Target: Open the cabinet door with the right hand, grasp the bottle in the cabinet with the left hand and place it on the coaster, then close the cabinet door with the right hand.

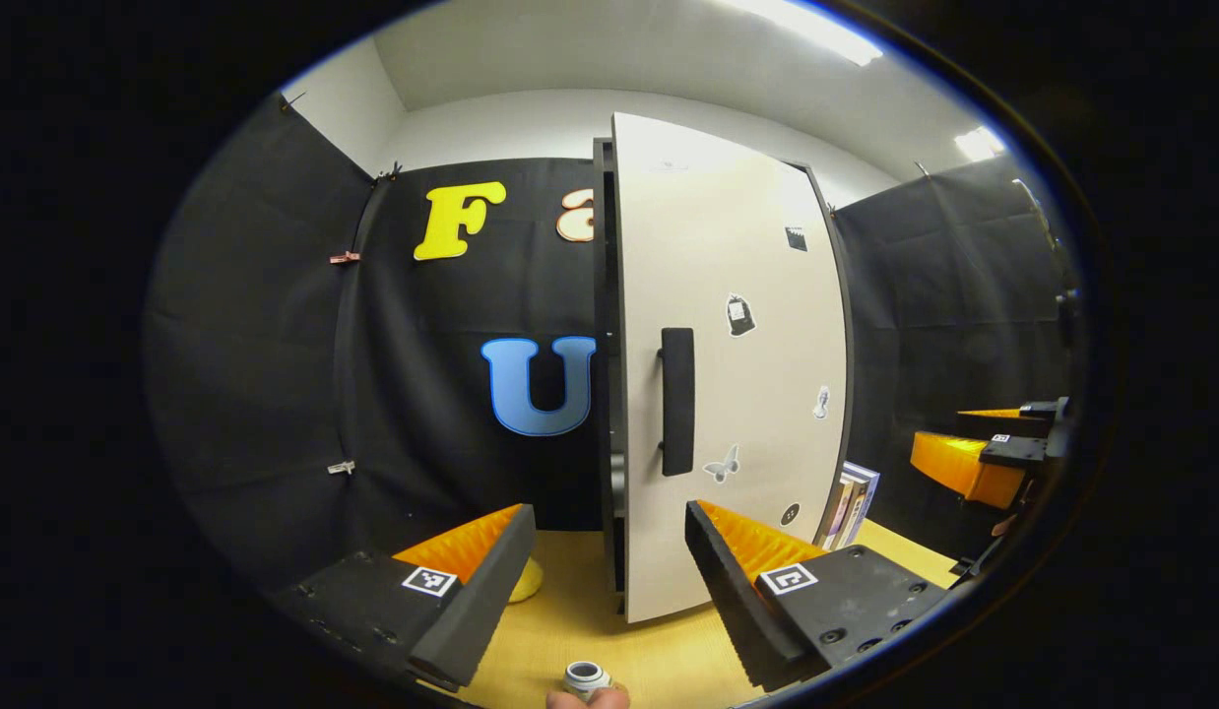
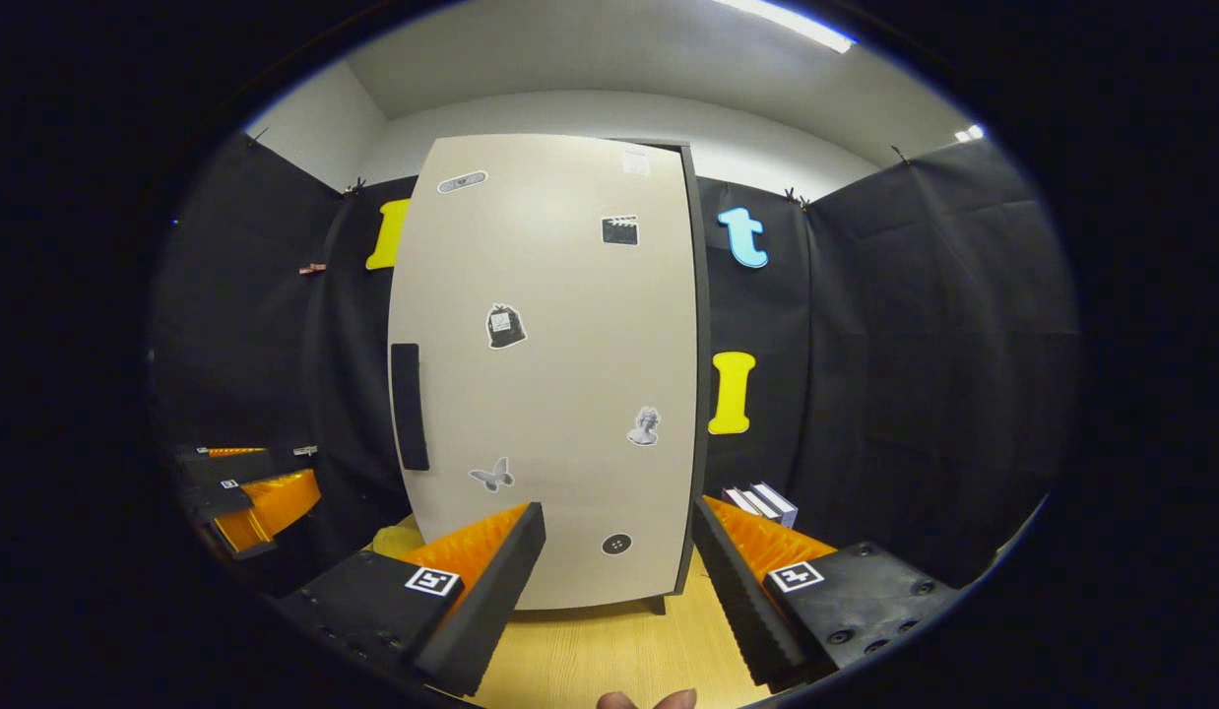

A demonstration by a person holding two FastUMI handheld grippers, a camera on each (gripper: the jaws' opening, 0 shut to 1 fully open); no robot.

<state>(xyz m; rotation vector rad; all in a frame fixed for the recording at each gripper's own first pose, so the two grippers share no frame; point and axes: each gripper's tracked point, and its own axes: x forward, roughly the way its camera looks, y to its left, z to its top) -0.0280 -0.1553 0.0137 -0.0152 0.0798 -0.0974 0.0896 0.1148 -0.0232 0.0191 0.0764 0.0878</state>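
Wooden bench (image 2: pixel 609 650) carries the cabinet (image 2: pixel 703 394), its door (image 2: pixel 550 374) closed with the handle (image 2: pixel 409 406) at its left edge. Left gripper (image 1: pixel 605 581) and right gripper (image 2: pixel 619 581) face it, jaws wide apart, empty. Bottle (image 1: pixel 586 677) stands low before the left gripper, by a yellow coaster (image 1: pixel 527 581).

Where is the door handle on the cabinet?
In the right gripper view, the dark handle runs upright along the left edge of the pale cabinet door, about halfway up, just above the butterfly sticker.

cabinet door (image 2: pixel 550 374) — pale beige panel, upright, shut against the dark cabinet frame, small stickers scattered over it | door handle (image 1: pixel 676 401) — black vertical bar at the door's left edge, about mid-height | coaster (image 1: pixel 524 581) — yellow, flat on the wooden tabletop just left of the cabinet's base, partly hidden
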